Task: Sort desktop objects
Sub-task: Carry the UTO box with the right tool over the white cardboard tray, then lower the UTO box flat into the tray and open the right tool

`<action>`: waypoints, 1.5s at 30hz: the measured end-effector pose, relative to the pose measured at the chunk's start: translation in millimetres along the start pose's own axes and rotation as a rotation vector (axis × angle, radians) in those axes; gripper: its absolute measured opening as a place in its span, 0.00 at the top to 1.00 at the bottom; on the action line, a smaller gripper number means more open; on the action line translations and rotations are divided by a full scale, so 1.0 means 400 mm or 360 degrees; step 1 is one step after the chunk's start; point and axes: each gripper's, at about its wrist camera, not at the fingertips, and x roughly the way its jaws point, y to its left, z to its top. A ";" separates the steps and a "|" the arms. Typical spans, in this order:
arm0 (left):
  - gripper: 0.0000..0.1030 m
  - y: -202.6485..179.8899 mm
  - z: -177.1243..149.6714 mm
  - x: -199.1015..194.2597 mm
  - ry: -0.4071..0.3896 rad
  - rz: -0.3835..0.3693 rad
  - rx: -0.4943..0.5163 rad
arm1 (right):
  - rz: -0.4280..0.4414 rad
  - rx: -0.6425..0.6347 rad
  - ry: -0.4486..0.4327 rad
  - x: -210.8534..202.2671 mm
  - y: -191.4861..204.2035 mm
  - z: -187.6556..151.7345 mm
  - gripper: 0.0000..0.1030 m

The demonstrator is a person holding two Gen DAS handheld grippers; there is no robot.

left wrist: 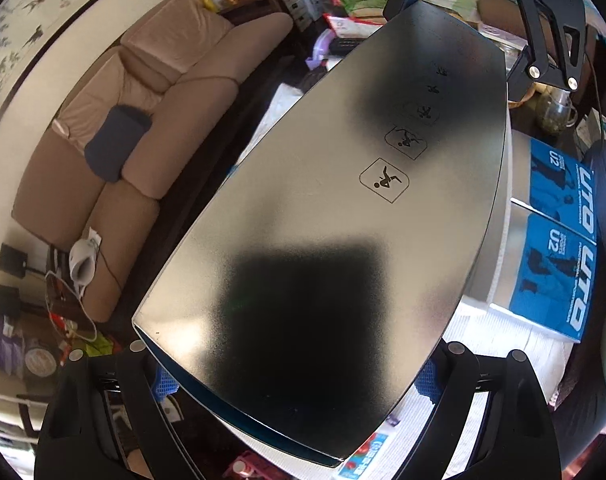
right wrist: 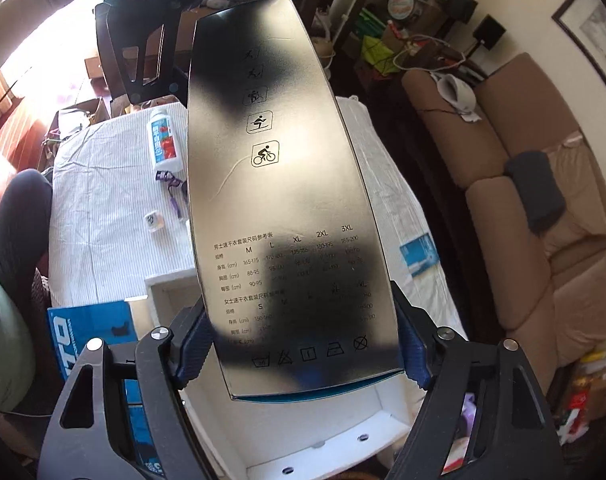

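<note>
A long silver box (left wrist: 323,200) printed with sport icons and a size chart (right wrist: 283,200) hangs in the air above the table, and I hold one end in each gripper. My left gripper (left wrist: 297,382) has its blue pads pressed on both long sides of the near end. At the opposite end my right gripper (right wrist: 305,352) is clamped on the box the same way. The right gripper's black fingers (left wrist: 551,40) show at the far end in the left wrist view. An open white box (right wrist: 323,440) lies under the silver one.
The table has a white striped cloth (right wrist: 103,220). On it lie blue UTO boxes (left wrist: 559,240), a white bottle with a red label (right wrist: 165,140), a purple item (right wrist: 171,184), a small clear item (right wrist: 153,220) and a blue card (right wrist: 419,256). A beige sofa (right wrist: 543,220) stands alongside. A person's leg (right wrist: 11,220) is at the left.
</note>
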 end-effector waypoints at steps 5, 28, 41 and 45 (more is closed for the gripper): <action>0.12 -0.122 0.131 0.066 0.0020 -0.0094 0.0086 | 0.0027 0.0087 0.0097 -0.013 0.024 -0.196 0.28; 0.09 -0.243 0.336 0.270 0.0023 -0.0066 -0.0365 | 0.0413 0.1148 -0.0290 0.206 -0.131 -0.762 0.32; 0.08 -0.260 -0.004 0.263 -0.0134 -0.0315 -0.1289 | 0.0633 0.1770 -0.0411 0.266 -0.145 -0.798 0.32; 0.05 -0.270 -0.059 0.239 -0.0125 -0.0242 -0.1316 | 0.0919 0.2062 -0.0542 0.350 -0.130 -0.816 0.32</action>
